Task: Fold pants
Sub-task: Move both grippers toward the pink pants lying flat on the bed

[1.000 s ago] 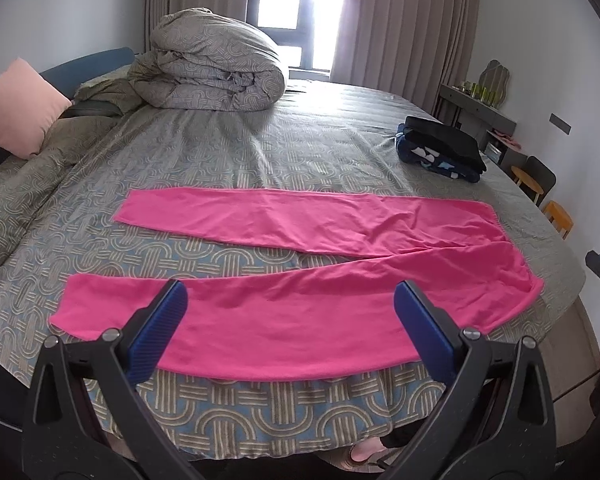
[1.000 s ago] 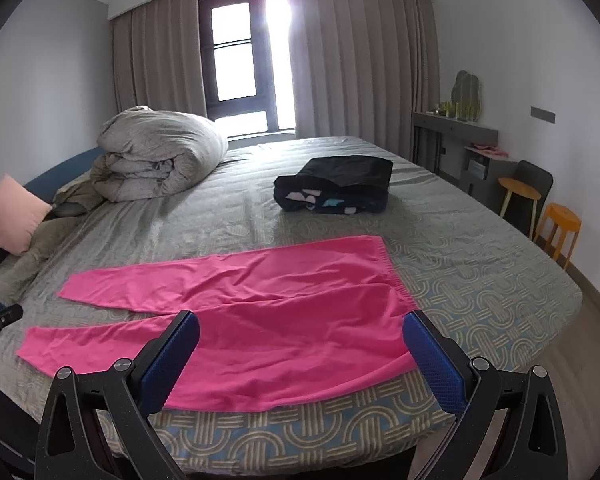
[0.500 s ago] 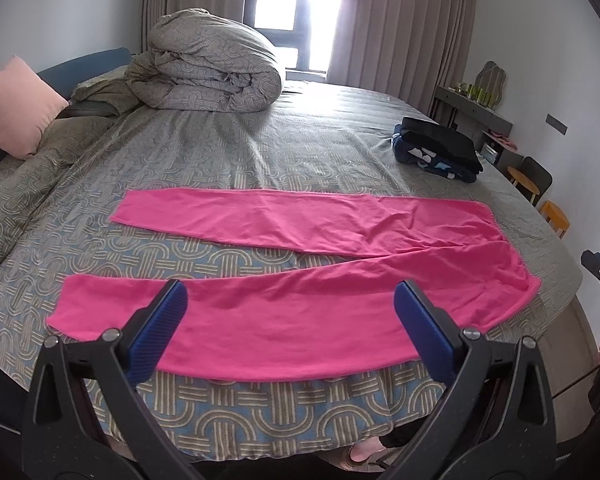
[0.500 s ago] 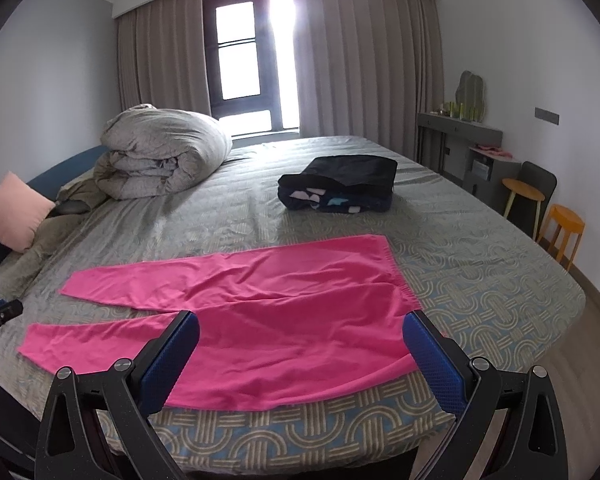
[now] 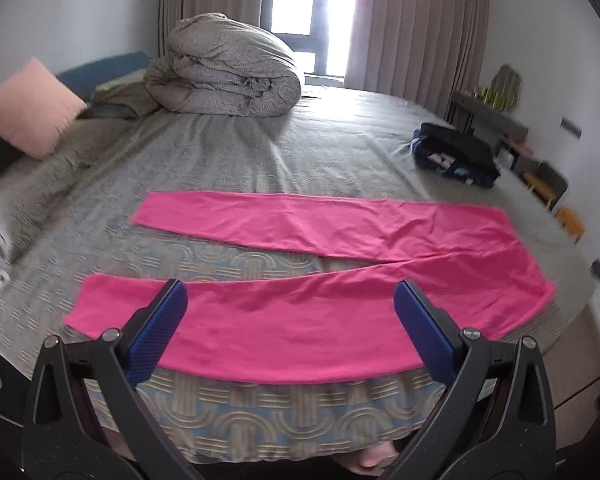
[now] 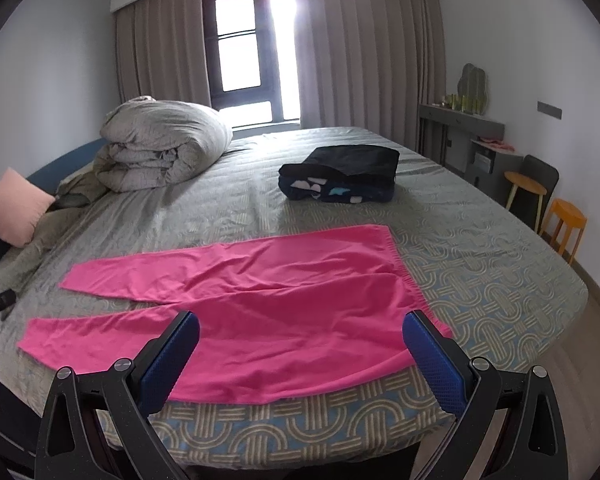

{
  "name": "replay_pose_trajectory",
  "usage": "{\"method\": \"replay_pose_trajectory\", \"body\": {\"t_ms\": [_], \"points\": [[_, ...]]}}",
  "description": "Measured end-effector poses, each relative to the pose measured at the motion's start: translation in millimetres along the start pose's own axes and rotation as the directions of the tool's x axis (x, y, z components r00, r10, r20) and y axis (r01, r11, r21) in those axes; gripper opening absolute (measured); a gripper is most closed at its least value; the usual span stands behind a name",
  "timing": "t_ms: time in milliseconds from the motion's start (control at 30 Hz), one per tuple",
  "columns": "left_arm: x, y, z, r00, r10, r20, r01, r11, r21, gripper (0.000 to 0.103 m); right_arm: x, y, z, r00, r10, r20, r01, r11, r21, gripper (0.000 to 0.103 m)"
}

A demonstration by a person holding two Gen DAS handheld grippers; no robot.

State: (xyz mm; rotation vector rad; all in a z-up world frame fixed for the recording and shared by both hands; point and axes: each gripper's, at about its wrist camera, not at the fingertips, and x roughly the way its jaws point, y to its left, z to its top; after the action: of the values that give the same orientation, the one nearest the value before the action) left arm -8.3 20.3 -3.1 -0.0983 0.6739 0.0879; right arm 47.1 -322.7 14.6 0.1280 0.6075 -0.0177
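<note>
Bright pink pants point(image 5: 308, 276) lie flat on the bed near its front edge, legs spread apart toward the left, waistband at the right. They also show in the right wrist view point(image 6: 260, 300). My left gripper point(image 5: 288, 328) is open and empty, held above the near leg at the bed's front edge. My right gripper point(image 6: 300, 360) is open and empty, held above the seat and waist part of the pants. Neither touches the fabric.
The bed point(image 6: 480, 288) has a grey patterned cover. A rolled duvet point(image 5: 228, 76) and a pink pillow point(image 5: 28, 104) sit at the back left. Folded dark clothes point(image 6: 340, 176) lie at the back right. Orange stools point(image 6: 564, 220) and a desk stand by the right wall.
Both views have shifted a little: the left gripper has moved left and forward over the near leg, and the right gripper has edged closer to the pants. Both stay open.
</note>
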Motion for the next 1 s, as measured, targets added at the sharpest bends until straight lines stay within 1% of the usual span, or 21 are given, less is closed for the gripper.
{"method": "replay_pose_trajectory", "body": {"t_ms": [200,433,567,700,767,833,1000], "points": [[2.0,-1.8,-2.0,1.000,-0.009,-0.005,0.009,1.000,0.012,0.103,4.1,-1.8,-1.6,1.000,0.026,-0.009,-0.026,0.999,0.031,0.103],[4.0,-3.4,-3.9,1.000,-0.009,-0.015,0.010,1.000,0.022,0.103,5.2,-3.0,-2.5,1.000,0.024,-0.011,-0.024,0.999,0.031,0.103],[5.6,0.2,-5.6,1.000,-0.008,-0.025,0.008,1.000,0.013,0.103,6.1,-4.9,-2.9,0.999,0.033,-0.017,-0.032,0.999,0.038,0.102],[9.4,6.0,-11.7,0.999,0.000,-0.048,0.000,1.000,0.002,0.103,10.1,-11.1,-4.1,0.998,0.048,-0.030,-0.047,0.997,0.062,0.101],[12.4,9.5,-14.9,0.998,0.009,-0.061,-0.009,1.000,-0.003,0.101,11.4,-13.8,-6.1,0.998,0.044,-0.034,-0.042,0.997,0.063,0.100],[15.9,14.4,-19.1,0.997,0.018,-0.080,-0.019,1.000,-0.011,0.097,13.5,-16.9,-8.5,0.998,0.040,-0.042,-0.037,0.997,0.064,0.098],[22.6,28.6,-34.2,0.990,0.041,-0.132,-0.046,0.998,-0.034,0.096,20.6,-26.1,-15.7,0.997,0.025,-0.073,-0.020,0.997,0.074,0.095]]}}
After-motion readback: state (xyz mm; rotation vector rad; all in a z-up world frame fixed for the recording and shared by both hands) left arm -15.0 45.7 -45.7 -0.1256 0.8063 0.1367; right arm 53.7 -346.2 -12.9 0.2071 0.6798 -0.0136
